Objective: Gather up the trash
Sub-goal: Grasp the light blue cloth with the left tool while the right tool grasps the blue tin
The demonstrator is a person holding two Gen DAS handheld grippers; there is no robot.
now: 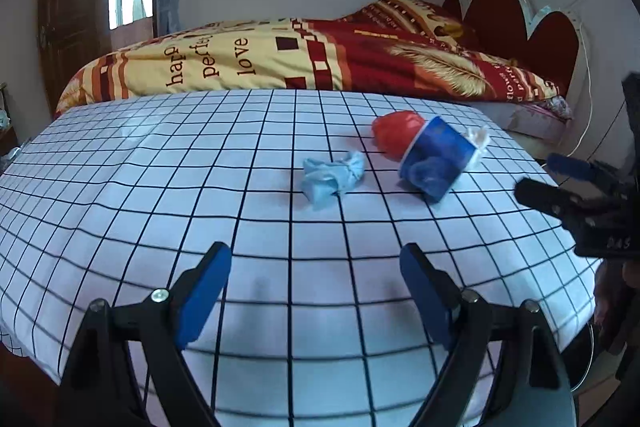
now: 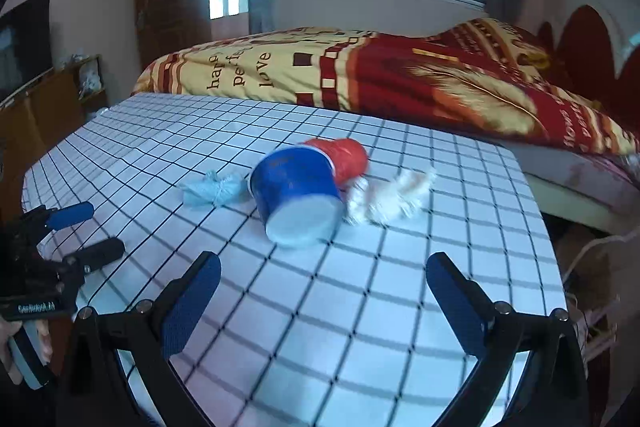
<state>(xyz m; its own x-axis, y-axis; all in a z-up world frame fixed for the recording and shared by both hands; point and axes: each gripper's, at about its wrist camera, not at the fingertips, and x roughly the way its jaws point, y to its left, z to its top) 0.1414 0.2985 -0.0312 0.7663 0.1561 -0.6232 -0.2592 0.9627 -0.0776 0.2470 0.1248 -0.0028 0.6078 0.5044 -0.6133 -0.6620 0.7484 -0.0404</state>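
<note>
A blue paper cup (image 1: 436,161) (image 2: 298,197) lies on its side on the checked tablecloth (image 1: 200,187) (image 2: 320,307). A red cup (image 1: 396,131) (image 2: 344,155) lies on its side against it. A crumpled blue tissue (image 1: 334,175) (image 2: 214,189) lies to their left. A crumpled white tissue (image 1: 478,141) (image 2: 392,197) lies to their right. My left gripper (image 1: 316,291) is open and empty, short of the blue tissue; it also shows in the right wrist view (image 2: 86,229). My right gripper (image 2: 324,299) is open and empty, short of the blue cup; it also shows in the left wrist view (image 1: 548,179).
A bed with a red and yellow quilt (image 1: 320,59) (image 2: 380,75) stands right behind the table. A red headboard (image 1: 520,27) is at the right. A wooden door (image 1: 68,23) and a low cabinet (image 2: 44,107) are at the left. Cables (image 2: 592,251) hang beyond the table's right edge.
</note>
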